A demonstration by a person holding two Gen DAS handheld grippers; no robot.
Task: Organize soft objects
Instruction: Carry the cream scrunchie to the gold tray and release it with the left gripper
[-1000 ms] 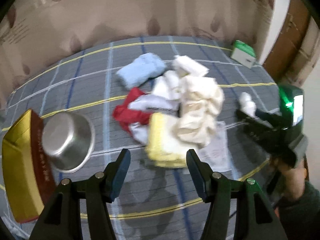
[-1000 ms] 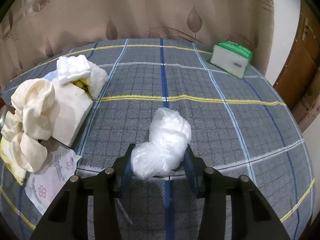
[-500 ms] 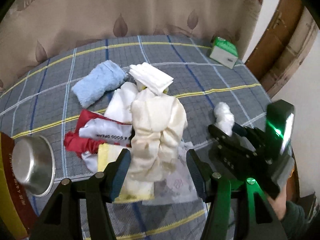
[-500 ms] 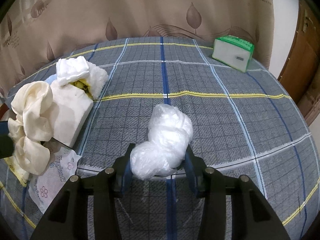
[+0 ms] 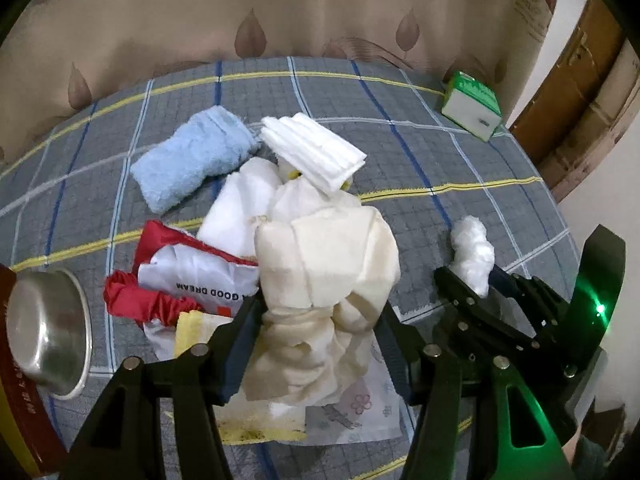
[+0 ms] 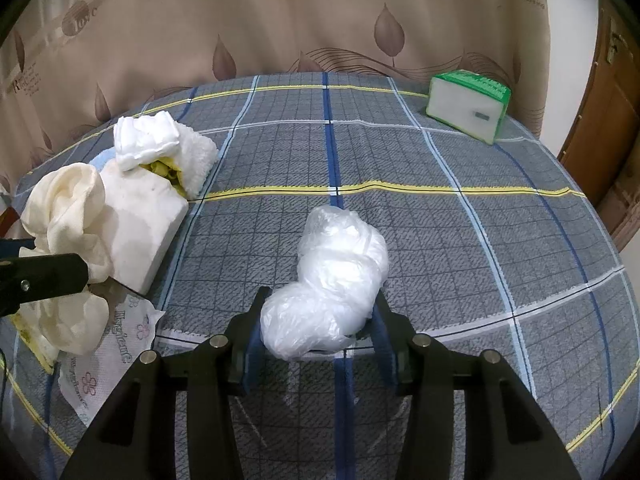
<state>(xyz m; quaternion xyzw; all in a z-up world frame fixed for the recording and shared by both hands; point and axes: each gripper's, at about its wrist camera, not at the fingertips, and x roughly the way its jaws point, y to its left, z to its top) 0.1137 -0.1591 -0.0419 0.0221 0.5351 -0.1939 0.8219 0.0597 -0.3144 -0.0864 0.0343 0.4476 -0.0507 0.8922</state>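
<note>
A pile of soft things lies on the checked tablecloth: a cream cloth, a white folded cloth, a light blue towel, a red and white bag. My left gripper stands open with its fingers on either side of the cream cloth. My right gripper is shut on a crumpled clear plastic bag resting on the table; it also shows in the left wrist view. The cream cloth shows at the left of the right wrist view.
A steel bowl and a red and gold box sit at the left. A green and white tissue box stands at the far right. A flowered wrapper lies under the pile. A curtain hangs behind the table.
My left gripper has swung right and moved in over the pile, so its fingers now flank the cream cloth. My right gripper keeps its hold on the plastic bag, hardly moving.
</note>
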